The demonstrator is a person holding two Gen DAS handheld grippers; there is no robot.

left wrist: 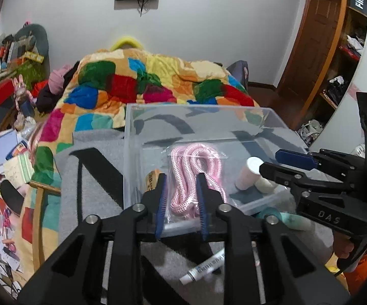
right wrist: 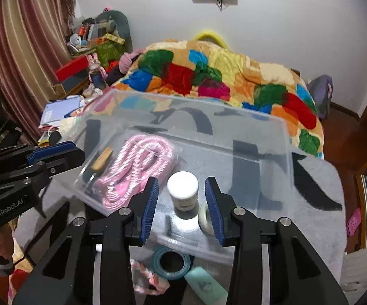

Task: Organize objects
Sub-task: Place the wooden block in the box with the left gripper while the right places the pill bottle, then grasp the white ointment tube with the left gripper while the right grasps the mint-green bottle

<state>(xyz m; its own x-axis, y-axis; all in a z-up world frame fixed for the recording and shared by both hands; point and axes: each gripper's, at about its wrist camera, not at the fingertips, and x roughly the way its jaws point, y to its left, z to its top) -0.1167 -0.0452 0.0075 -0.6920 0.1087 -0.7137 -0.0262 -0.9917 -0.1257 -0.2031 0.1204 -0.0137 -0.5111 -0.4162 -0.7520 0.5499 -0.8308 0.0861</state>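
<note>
I see my left gripper with fingers parted around the bagged pink rope inside the clear box. My right gripper hangs open before the white jar, at the box's near right

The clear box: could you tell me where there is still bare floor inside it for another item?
The box is bare in its right and far part, beyond the white-lidded jar and small roll. Its left side is crowded by the bagged pink rope and a tan item by the left wall.
</note>
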